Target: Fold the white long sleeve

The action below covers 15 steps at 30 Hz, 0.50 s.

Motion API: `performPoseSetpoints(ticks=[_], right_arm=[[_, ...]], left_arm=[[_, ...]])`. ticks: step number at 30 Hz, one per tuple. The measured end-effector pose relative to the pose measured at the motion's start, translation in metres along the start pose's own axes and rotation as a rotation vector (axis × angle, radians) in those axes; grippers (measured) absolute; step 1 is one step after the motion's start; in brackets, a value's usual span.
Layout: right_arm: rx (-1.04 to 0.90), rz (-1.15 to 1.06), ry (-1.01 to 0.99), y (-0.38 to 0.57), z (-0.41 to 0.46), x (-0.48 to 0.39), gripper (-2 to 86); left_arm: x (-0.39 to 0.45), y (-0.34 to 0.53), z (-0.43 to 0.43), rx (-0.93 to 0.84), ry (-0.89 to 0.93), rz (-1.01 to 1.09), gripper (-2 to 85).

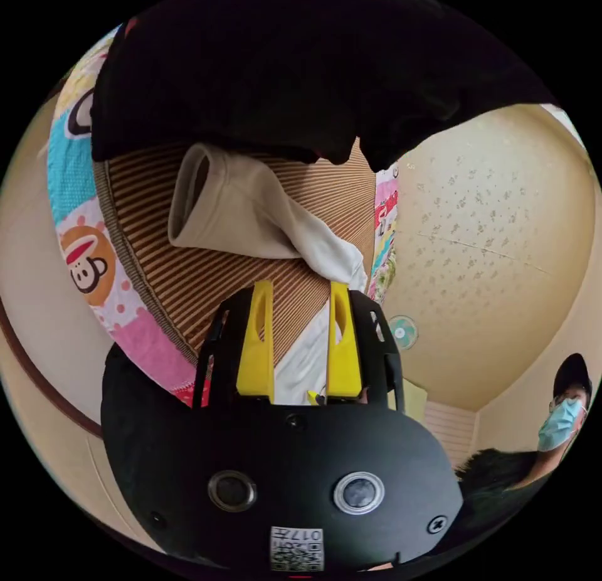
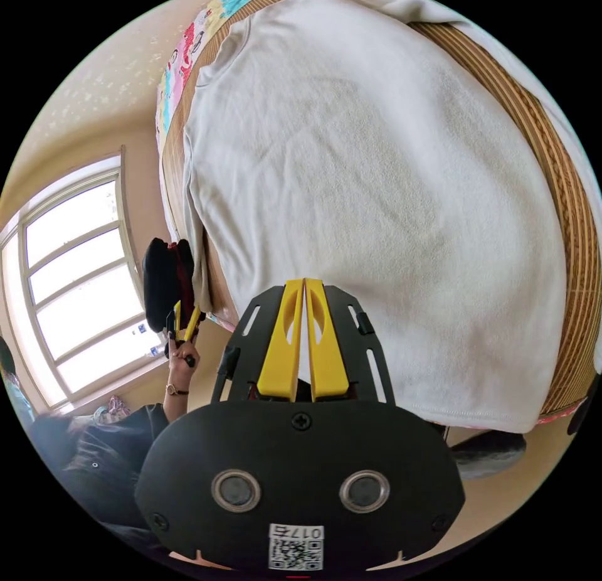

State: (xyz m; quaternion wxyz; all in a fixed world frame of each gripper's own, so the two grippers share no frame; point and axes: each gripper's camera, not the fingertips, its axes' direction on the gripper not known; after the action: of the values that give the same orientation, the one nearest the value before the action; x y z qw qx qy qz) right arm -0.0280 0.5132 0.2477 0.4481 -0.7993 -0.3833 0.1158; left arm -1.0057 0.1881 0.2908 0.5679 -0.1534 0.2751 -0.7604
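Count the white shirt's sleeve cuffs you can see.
1. One open cuff lies on the striped mat in the left gripper view, ahead of the left gripper. The other sleeve's cuff may be hidden beyond the shirt body.

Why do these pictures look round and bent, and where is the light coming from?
Both views are fisheye, so edges bow within a black ring. Right gripper view: the window glares, overexposed, and the white shirt is evenly lit. Left gripper view: a dark cloth lies in shadow.

One white long sleeve (image 2: 376,186) — one striped mat (image 1: 313,198) — one window (image 2: 75,280)
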Motion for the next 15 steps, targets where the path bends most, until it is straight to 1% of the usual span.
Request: performPoseSetpoints(ticks=[2,3,5,6,8,10,11,12,14,15], right_arm=[[0.013,0.009,-0.024,0.002,-0.017,-0.008,0.6],[0.015,0.005,-0.027,0.002,-0.022,-0.011,0.5],[0.008,-0.011,-0.012,0.004,-0.039,-0.022,0.5],[0.004,-0.015,-0.003,0.005,-0.043,-0.024,0.5],[-0.008,-0.021,0.039,0.009,-0.059,-0.03,0.5],[-0.007,-0.015,0.057,0.012,-0.071,-0.03,0.6],[-0.001,-0.005,0.056,0.015,-0.08,-0.029,0.6],[0.004,0.003,0.052,0.016,-0.085,-0.028,0.6],[0.036,0.042,0.017,0.023,-0.106,-0.021,0.7],[0.046,0.051,0.004,0.025,-0.112,-0.019,0.7]], left_arm=[[-0.004,-0.024,0.018,0.037,0.125,-0.087,12.7],[-0.005,-0.03,0.019,0.065,0.136,-0.109,12.6],[-0.009,-0.05,0.016,0.19,0.087,-0.221,12.3],[-0.011,-0.054,0.015,0.219,0.067,-0.253,12.1],[-0.022,-0.068,0.015,0.298,0.036,-0.339,8.2],[-0.026,-0.072,0.016,0.315,0.009,-0.409,3.9],[-0.026,-0.074,0.013,0.319,-0.012,-0.43,1.3],[-0.025,-0.075,0.011,0.319,-0.004,-0.427,1.0],[-0.005,-0.07,-0.004,0.345,0.124,-0.367,0.2],[0.008,-0.068,-0.009,0.35,0.151,-0.326,0.1]])
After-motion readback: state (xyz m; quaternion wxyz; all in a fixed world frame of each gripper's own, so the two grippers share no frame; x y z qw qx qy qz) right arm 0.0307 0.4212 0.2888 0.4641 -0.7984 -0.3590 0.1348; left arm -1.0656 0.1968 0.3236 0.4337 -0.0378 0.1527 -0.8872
